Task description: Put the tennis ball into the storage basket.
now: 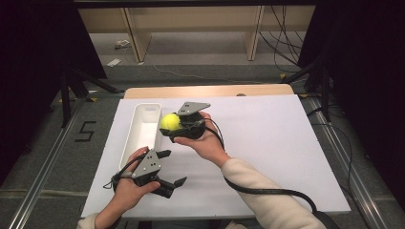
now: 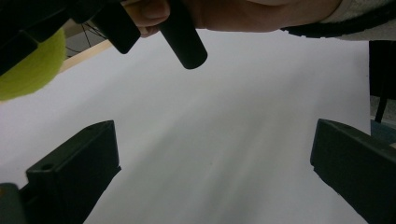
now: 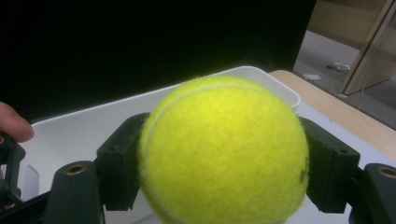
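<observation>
Beside the white tray (image 1: 138,125), the right gripper (image 1: 173,125) pinches a tennis ball (image 1: 169,122); the left gripper (image 1: 171,168) is spread wide.

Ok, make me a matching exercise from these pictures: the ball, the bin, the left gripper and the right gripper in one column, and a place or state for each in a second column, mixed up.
Column one:
1. ball
2. bin
3. left gripper
4. right gripper

Column two:
A. open, jaws wide apart, nothing between them
B. white, long, lies at the left of the white board
C. yellow, clamped between two black jaws
D. shut on something, held at the bin's right rim

Pairs: 1-C, 2-B, 3-A, 4-D
</observation>
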